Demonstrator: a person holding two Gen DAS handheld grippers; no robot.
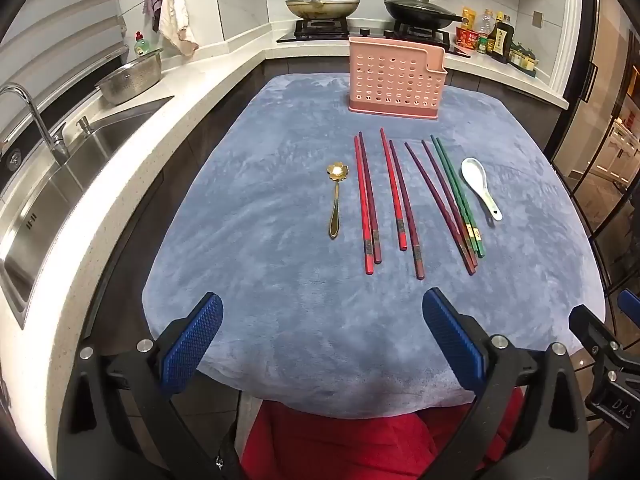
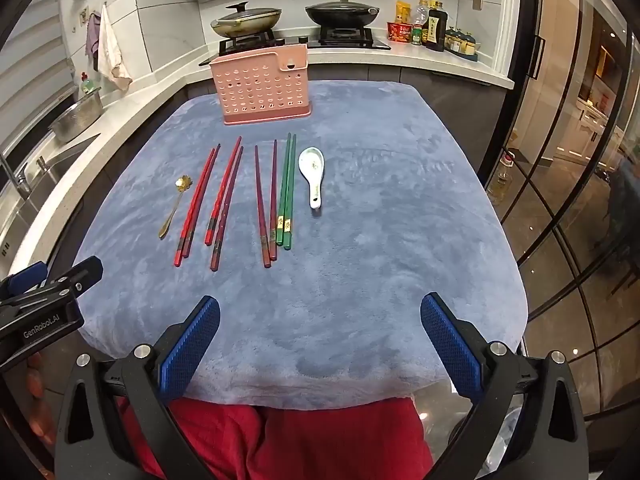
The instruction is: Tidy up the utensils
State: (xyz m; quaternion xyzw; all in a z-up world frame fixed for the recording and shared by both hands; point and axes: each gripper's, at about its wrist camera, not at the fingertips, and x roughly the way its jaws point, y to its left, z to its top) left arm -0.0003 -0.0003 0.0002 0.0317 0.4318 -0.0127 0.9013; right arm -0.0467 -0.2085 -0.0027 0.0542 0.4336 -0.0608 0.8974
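Observation:
A pink perforated utensil holder (image 1: 396, 76) (image 2: 262, 86) stands at the far end of a table under a blue cloth (image 1: 280, 208) (image 2: 380, 208). In front of it lie a gold spoon (image 1: 337, 200) (image 2: 174, 206), several red and dark red chopsticks (image 1: 366, 204) (image 2: 198, 204), a green pair (image 1: 458, 192) (image 2: 287, 192) and a white ceramic spoon (image 1: 478, 186) (image 2: 314, 174). My left gripper (image 1: 322, 304) is open and empty above the near edge. My right gripper (image 2: 320, 306) is open and empty there too.
A white counter (image 1: 132, 140) with a steel sink (image 1: 60, 184) and colander (image 1: 130, 80) runs along the left. A stove with two lidded pans (image 1: 322, 2) (image 2: 342, 12) and bottles (image 2: 434, 26) sits behind. Glass doors (image 2: 580, 160) are on the right.

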